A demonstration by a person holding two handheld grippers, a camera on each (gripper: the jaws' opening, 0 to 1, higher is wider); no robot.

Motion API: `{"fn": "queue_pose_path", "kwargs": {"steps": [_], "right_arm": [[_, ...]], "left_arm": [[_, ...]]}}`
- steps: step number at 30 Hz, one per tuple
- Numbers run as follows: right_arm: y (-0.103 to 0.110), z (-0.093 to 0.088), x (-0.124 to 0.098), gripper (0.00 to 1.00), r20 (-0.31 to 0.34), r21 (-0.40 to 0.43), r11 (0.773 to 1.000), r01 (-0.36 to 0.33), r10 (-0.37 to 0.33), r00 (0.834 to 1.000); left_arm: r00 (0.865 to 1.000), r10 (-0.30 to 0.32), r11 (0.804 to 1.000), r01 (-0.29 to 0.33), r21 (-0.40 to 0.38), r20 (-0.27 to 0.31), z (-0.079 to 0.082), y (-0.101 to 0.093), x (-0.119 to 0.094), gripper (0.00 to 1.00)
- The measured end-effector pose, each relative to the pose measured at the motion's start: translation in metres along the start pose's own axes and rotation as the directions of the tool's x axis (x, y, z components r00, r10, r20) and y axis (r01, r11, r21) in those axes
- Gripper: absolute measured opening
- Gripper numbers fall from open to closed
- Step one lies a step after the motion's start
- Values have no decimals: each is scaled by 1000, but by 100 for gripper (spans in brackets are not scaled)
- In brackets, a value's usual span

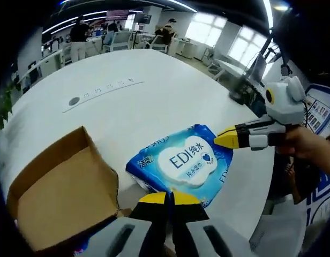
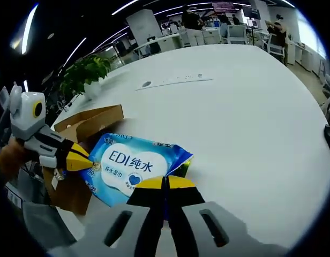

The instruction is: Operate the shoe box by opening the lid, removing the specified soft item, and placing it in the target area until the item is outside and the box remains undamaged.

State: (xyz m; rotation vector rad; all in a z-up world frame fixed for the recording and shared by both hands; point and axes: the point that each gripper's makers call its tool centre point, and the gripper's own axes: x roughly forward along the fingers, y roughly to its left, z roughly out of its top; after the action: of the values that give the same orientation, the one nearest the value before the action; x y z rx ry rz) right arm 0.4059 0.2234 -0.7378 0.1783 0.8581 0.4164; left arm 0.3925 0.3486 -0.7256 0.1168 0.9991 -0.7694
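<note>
While one glossy blue wet-wipe pack [image 1: 182, 165] lies at frame centre on the smooth white table [image 1: 154, 101], both grippers pinch its edges. Left gripper [image 1: 169, 199] and right gripper [image 2: 165, 182] clench the soft film. One brown cardboard shoe box [image 1: 58, 187], lid open, sits lower left.

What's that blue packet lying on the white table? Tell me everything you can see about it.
The blue soft plastic packet is a wet-wipes pack with a white cloud-shaped label reading "EDI" plus Chinese characters and a small blue heart. It looks glossy and lies flat, label up, on the white table, outside the open brown cardboard box. Both yellow-tipped grippers, left and right, meet opposite edges, jaws together; an actual pinch isn't clear.
</note>
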Motion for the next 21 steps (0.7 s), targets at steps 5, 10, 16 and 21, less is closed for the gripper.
{"fn": "queue_pose_path", "kwargs": {"steps": [5, 10, 16, 21], "right_arm": [[-3, -1, 3, 0, 3, 8, 1000, 6, -6, 1000], [-2, -2, 4, 0, 6, 13, 1000, 5, -5, 1000], [-1, -5, 10, 0, 1, 10, 1000, 8, -8, 1000], [-2, -4, 11, 0, 2, 12, 1000, 12, -12, 1000]], "left_arm": [[1000, 9, 1000, -9, 23, -9, 0, 0, 1, 0], [1000, 23, 999, -22, 49, -21, 0, 2, 2, 0], [999, 39, 996, -36, 77, -34, -2, 5, 3, 0], [998, 40, 996, -37, 82, -38, -2, 6, 4, 0]]}}
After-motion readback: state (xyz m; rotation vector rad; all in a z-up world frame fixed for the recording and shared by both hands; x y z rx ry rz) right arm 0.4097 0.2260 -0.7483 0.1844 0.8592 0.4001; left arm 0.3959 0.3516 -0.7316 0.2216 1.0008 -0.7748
